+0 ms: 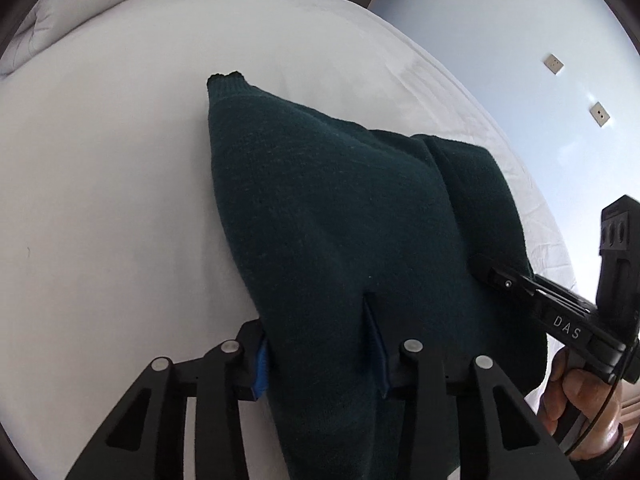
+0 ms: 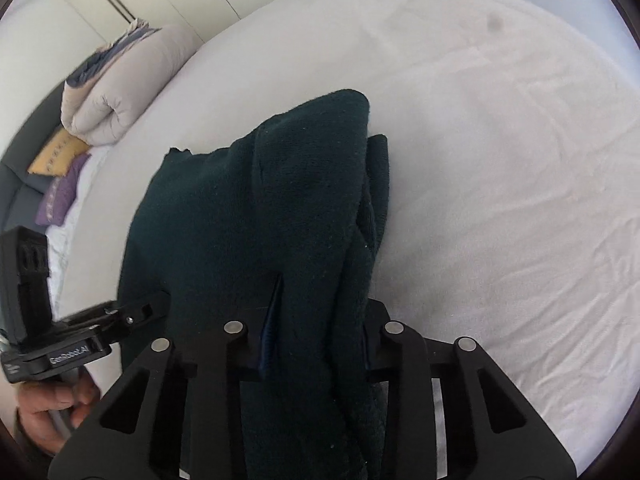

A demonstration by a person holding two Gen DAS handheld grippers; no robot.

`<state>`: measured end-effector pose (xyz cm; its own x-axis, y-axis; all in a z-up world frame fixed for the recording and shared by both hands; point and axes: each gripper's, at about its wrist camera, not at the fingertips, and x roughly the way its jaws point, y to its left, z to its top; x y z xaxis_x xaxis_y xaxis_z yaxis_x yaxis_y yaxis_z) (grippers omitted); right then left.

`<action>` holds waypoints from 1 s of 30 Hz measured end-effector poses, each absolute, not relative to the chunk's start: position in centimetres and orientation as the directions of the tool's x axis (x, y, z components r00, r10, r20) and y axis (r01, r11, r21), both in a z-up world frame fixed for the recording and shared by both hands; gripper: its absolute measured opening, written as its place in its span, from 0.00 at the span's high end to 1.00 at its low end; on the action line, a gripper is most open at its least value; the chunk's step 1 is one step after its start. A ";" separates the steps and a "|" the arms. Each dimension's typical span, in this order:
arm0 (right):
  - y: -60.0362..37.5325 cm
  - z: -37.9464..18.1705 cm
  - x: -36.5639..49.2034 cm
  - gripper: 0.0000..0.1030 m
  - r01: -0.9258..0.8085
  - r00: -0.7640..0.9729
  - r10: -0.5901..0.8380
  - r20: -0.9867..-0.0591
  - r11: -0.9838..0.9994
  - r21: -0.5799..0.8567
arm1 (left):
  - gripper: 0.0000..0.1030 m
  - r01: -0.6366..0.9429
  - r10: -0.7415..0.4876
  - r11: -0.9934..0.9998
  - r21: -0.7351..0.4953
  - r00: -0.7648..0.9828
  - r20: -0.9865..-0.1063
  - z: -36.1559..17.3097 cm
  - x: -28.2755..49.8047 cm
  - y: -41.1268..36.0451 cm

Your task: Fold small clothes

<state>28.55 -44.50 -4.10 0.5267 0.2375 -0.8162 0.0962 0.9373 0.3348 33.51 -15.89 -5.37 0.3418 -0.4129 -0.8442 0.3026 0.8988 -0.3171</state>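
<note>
Dark green knit garment (image 1: 340, 240) lies partly folded on the bed (image 1: 100, 200), left gripper (image 1: 320, 356) and right gripper (image 2: 316, 344) each clamping its near edge; final fold remains.

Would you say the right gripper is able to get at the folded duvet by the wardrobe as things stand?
Probably not: the right gripper is closed on the dark green garment, and the folded duvet lies well off across the white bed.

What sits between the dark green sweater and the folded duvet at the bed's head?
Only bare white sheet between sweater and duvet, seen in the right wrist view.
</note>
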 end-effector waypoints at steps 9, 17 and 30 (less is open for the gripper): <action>-35.5 2.5 20.8 0.81 -0.015 0.621 0.140 -0.771 0.986 0.167 | 0.65 0.324 -0.374 0.915 -0.242 0.453 -0.809 -0.1 24.0 -11.1; -25.0 1.9 9.3 0.81 -0.134 0.594 0.263 -0.760 0.964 0.229 | 0.65 0.281 -0.306 0.942 -0.186 0.485 -0.819 0.2 12.0 -2.2; -13.1 1.7 2.1 0.81 -0.245 0.539 0.349 -0.767 0.936 0.254 | 0.65 0.215 -0.289 0.955 -0.206 0.499 -0.817 -0.1 7.2 2.3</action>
<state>2.07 -13.12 1.67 0.5388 0.3495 -0.7665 -0.2452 0.9356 0.2542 7.16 2.30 -0.09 0.4990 -0.2890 -0.8170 0.2148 0.9546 -0.2064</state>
